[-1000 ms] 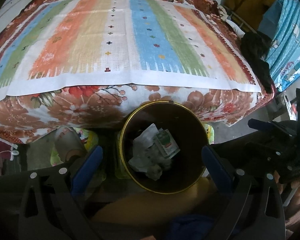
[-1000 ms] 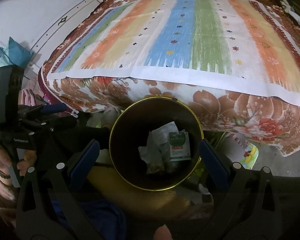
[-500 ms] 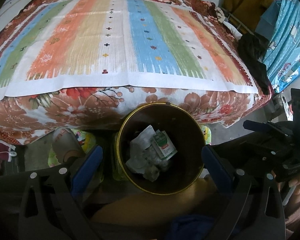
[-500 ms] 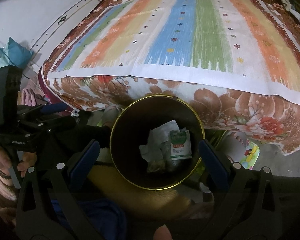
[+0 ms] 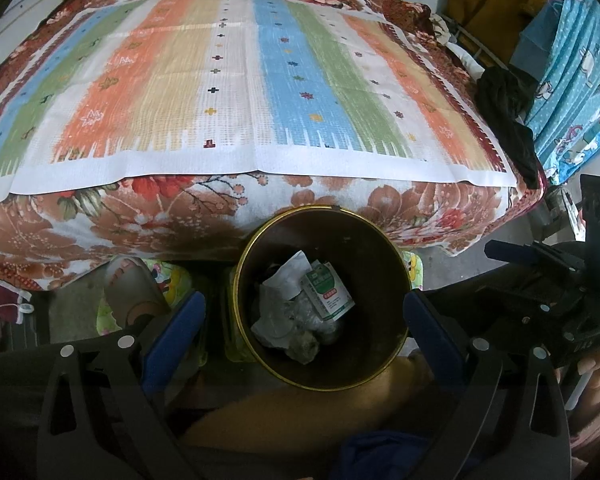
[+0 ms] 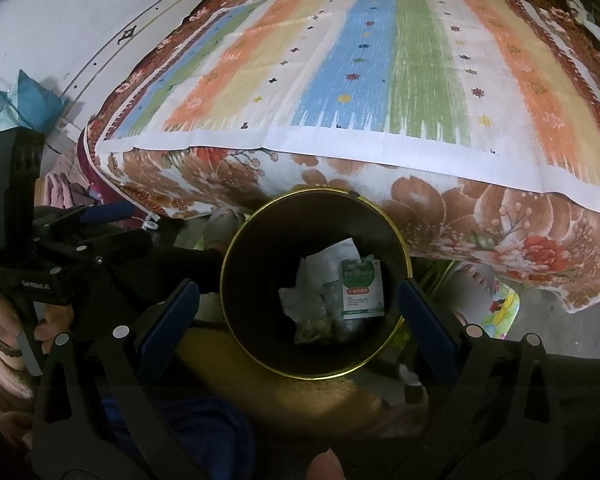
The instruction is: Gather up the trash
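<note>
Above the trash bin (image 5: 384, 240), both the left gripper (image 5: 304, 316) and right gripper (image 6: 298, 312) hang spread wide, empty.

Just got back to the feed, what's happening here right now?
Both grippers hang open and empty above the bin at the foot of the bed. The left gripper and right gripper each look straight down into it. Crumpled paper and a green-and-white box lie inside.

Two wrist cameras look down from close above into a trash bin (image 5: 324, 308) beside a bed.

The left view looks from the bin's left, the right view from its right; both share the bin (image 6: 314, 300), its trash and the striped mat (image 5: 236, 92) on the bed.
</note>
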